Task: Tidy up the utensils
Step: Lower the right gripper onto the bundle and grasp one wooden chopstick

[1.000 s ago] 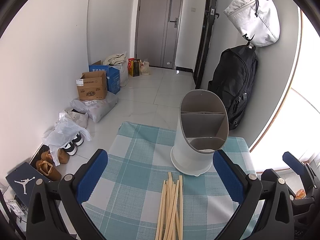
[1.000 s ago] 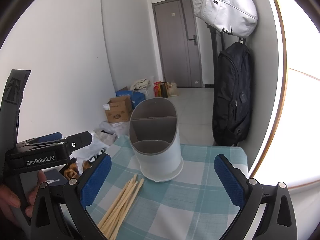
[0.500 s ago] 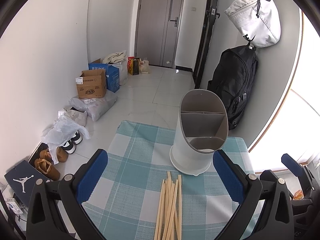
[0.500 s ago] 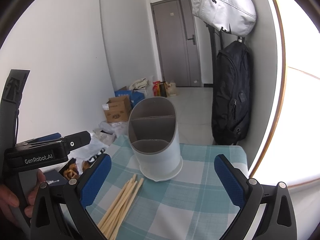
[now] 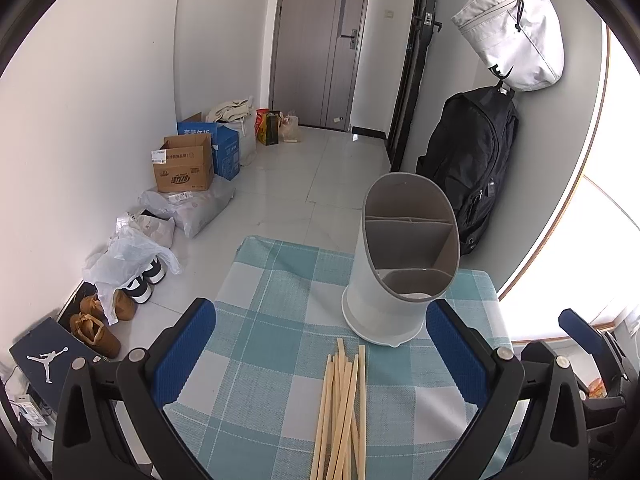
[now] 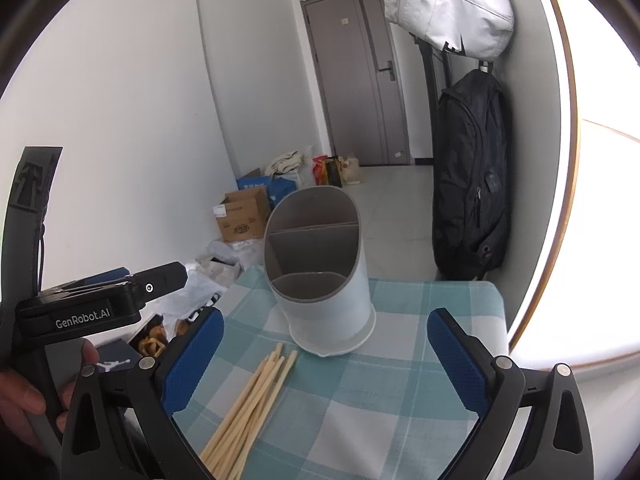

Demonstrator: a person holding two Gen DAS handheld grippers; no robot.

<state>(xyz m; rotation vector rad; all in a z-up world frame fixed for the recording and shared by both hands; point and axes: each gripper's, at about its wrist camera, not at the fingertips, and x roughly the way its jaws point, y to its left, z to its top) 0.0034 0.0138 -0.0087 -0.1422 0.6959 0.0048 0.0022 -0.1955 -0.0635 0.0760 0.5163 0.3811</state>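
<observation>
Several pale wooden chopsticks (image 5: 342,412) lie in a loose bundle on the teal checked tablecloth (image 5: 256,360), just in front of a white utensil holder (image 5: 400,276) with grey inner compartments. My left gripper (image 5: 320,352) hovers above the chopsticks, open, nothing between its blue pads. In the right wrist view the chopsticks (image 6: 252,400) lie lower left of the holder (image 6: 324,276). My right gripper (image 6: 326,356) is open and empty above the cloth (image 6: 408,392). The left gripper's body (image 6: 96,304) shows at that view's left, held by a hand.
The small table ends just behind the holder. A black backpack (image 5: 472,164) and a white bag (image 5: 516,32) hang on the wall at right. Cardboard boxes (image 5: 184,164), plastic bags and shoes (image 5: 100,320) line the floor at left.
Both views have risen and drawn back very slightly; the holder and chopsticks sit a little lower in the frames. Both grippers stay open. Nothing on the table has moved.
</observation>
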